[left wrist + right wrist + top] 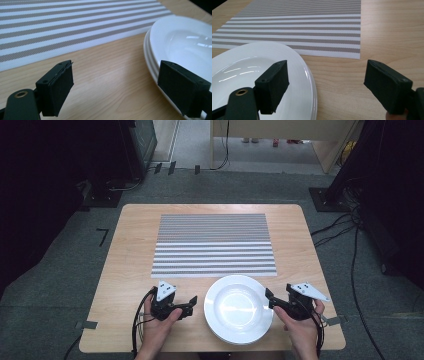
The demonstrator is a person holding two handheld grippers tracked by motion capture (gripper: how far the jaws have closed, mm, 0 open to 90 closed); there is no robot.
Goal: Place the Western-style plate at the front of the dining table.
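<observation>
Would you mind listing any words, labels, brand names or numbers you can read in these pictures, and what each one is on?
There is no readable text. The white plates, the striped placemat, the wooden table and both grippers, left and right, bear no lettering, label or number.

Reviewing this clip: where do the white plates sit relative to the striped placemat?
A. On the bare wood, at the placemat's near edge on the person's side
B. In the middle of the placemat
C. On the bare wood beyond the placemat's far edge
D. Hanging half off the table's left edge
A: in the high view the white plates rest on the table just in front of the striped placemat, between the left gripper and the right gripper.
</observation>
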